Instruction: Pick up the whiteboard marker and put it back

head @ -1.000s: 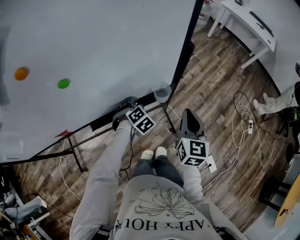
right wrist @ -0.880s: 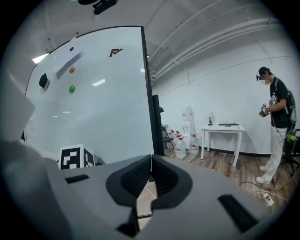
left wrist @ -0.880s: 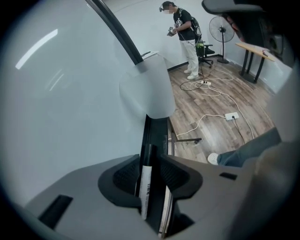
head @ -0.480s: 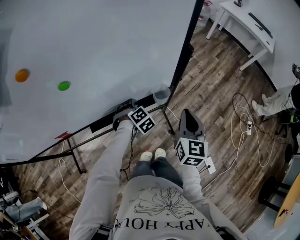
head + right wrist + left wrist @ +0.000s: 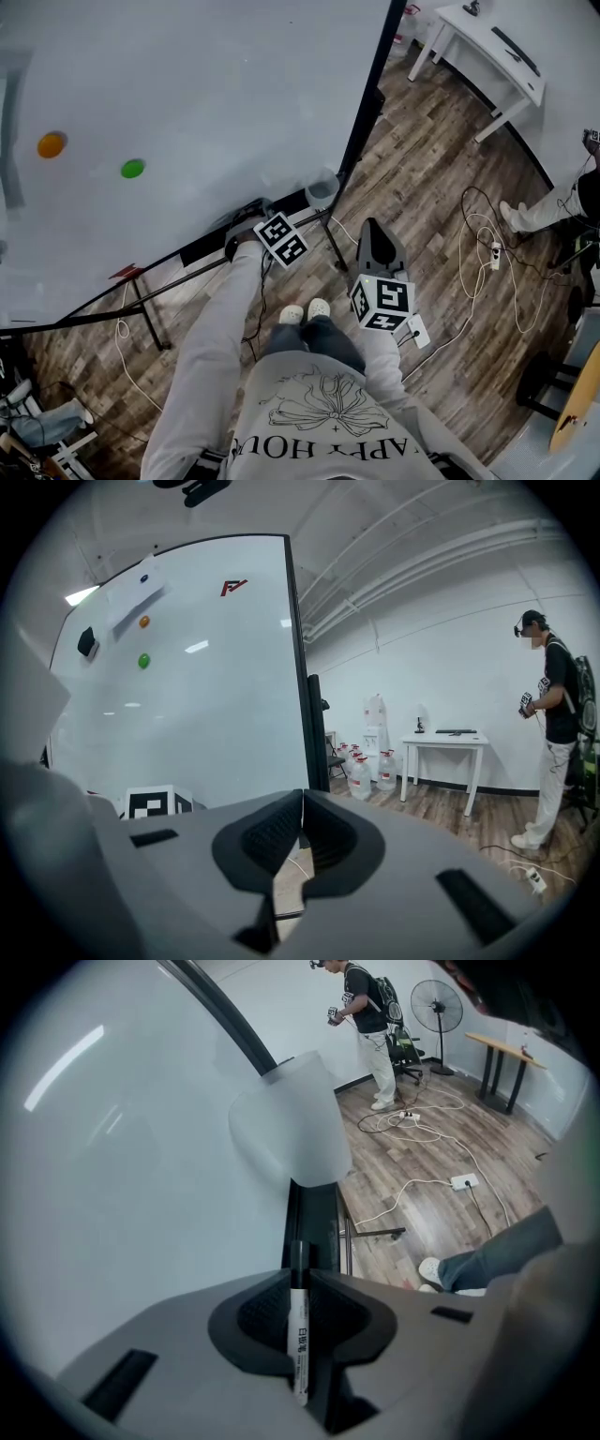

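Note:
The whiteboard marker (image 5: 299, 1335), white with a black cap, stands between the pads of my left gripper (image 5: 300, 1274). Its jaws are closing and both pads touch the barrel. The capped end points down at the black tray (image 5: 319, 1232) along the whiteboard's lower edge. In the head view the left gripper (image 5: 247, 214) reaches down to that tray (image 5: 211, 241) under the whiteboard (image 5: 187, 84). My right gripper (image 5: 376, 234) hangs over the wood floor to the right, away from the board. In the right gripper view its pads (image 5: 302, 803) meet with nothing between them.
A translucent cup (image 5: 291, 1119) sits at the tray's far end, also visible from above (image 5: 323, 186). Orange (image 5: 52, 144) and green (image 5: 132, 169) magnets stick to the board. The stand's legs (image 5: 148, 314), cables (image 5: 473, 253), a white table (image 5: 487, 47) and another person (image 5: 558, 724) are around.
Both grippers keep their places at the tray and over the floor. The head view has tilted slightly, so the magnets sit a little higher in the picture.

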Demonstrator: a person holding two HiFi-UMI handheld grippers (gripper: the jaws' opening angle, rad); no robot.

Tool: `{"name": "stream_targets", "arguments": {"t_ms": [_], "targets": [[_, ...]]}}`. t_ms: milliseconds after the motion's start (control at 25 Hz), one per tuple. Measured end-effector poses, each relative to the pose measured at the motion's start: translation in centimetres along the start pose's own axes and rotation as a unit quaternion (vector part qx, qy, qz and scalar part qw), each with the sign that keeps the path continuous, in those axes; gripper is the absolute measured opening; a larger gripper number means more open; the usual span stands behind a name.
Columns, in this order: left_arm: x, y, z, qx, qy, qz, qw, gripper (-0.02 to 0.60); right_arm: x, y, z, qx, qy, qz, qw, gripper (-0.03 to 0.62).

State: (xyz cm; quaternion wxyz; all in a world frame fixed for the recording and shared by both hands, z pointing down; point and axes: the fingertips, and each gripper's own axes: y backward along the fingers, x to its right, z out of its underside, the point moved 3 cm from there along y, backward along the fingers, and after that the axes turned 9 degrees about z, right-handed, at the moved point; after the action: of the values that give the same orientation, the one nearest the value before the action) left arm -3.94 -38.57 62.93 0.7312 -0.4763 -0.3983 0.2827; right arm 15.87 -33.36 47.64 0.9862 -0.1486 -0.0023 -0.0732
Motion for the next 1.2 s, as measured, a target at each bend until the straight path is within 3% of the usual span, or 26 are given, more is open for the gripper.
{"name": "stream_targets", "arguments": {"t_ms": [400,600,720,840,1200], "targets": [[-1.7,5.0,-0.9,0.094,0.078,-0.004,0.9924,0.055,-0.2,0.8,-0.9,0.012,0.002,0.005,1.000,0.003],[-2.7,9.1,-2.1,0.174,0.125,-0.002,0.9768,0.055,-0.2,1.1,-1.6,0.022,-0.001,0.007,1.000,0.003],[-3.9,12.2,-3.5,0.241,0.162,0.003,0.9568,0.055,0.0,1.1,-2.1,0.030,-0.004,0.011,0.999,0.003],[-4.9,15.4,-5.6,0.315,0.193,0.016,0.9292,0.055,0.3,1.1,-2.5,0.037,-0.008,0.018,0.999,0.003],[-6.5,20.7,-11.5,0.479,0.213,0.027,0.8511,0.057,2.5,1.7,-3.5,0.054,-0.014,0.047,0.997,0.003]]}}
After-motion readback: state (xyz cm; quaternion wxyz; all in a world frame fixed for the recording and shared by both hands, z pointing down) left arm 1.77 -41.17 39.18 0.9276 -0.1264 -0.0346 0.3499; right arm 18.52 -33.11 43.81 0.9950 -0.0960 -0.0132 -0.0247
